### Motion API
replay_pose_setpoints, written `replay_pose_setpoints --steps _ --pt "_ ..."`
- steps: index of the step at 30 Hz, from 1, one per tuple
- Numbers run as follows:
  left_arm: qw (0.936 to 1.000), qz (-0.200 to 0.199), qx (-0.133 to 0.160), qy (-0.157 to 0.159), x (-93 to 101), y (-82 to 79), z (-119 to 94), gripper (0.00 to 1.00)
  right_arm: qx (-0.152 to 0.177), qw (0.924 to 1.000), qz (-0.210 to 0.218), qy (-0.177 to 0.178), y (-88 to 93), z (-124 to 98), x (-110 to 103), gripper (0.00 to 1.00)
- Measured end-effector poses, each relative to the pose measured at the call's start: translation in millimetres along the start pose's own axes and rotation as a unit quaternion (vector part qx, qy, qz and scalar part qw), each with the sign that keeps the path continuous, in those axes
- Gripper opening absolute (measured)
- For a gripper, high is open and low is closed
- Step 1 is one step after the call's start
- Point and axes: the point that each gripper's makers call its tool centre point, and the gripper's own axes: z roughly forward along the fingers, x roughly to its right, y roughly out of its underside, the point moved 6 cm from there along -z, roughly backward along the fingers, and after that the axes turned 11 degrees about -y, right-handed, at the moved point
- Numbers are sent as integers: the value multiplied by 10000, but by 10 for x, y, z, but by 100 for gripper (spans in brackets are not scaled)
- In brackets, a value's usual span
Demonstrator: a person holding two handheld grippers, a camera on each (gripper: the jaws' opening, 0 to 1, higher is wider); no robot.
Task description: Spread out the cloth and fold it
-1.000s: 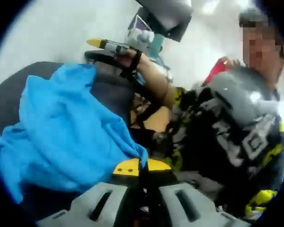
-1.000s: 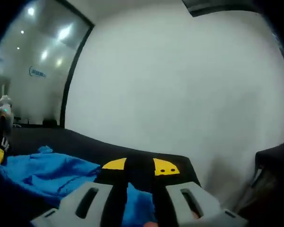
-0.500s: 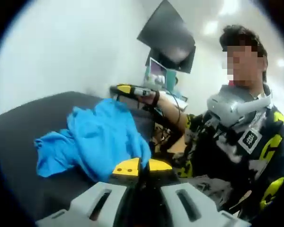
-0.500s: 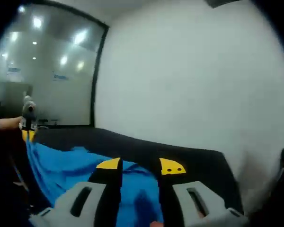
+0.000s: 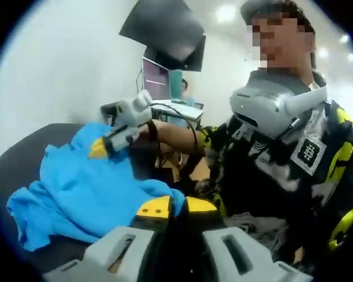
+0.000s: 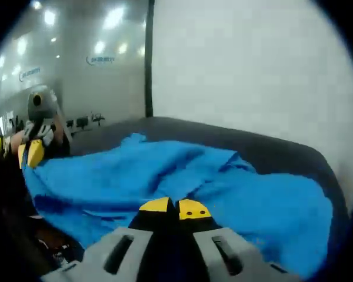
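Gripping an edge of the rumpled bright blue cloth, the left gripper has its yellow-tipped jaws pressed together on the fabric. The right gripper pinches another edge with jaws closed. Between them the cloth drapes over the dark grey table.

One blue cloth, two claws, one person.
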Motion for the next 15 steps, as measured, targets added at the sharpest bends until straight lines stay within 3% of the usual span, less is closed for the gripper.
replay_pose_setpoints --steps 3,5,6,7,9,11,12,14,15 --pt "9997 -14 216 -150 -61 -3 -84 15 154 9960 -483 736 -423 -300 333 0" --pt "9978 -54 487 -455 -176 -41 -143 18 543 9884 -605 1286 -731 -525 540 0" --pt "9956 -112 602 -707 -263 -54 -167 20 932 9809 -634 1584 -912 -648 637 0" --pt "9911 -236 673 -1126 -418 -50 -208 22 1093 9746 -718 1820 -1039 -760 710 0" --pt "9761 -213 696 -2047 -735 -14 -260 24 1292 9614 -823 2285 -1234 -967 843 0" --pt "9551 -189 480 -2917 -1049 79 -338 26 1450 9459 -979 2732 -1380 -1152 960 0" --pt "9449 -143 252 -3260 -1176 138 -375 29 1570 9363 -1065 2957 -1447 -1248 1011 0" --pt "9281 -271 152 -3711 -1372 213 -419 32 1778 9161 -1115 3417 -1523 -1432 1092 0" --pt "9165 -323 123 -3985 -1490 248 -452 33 1841 9057 -1188 3628 -1545 -1528 1118 0"
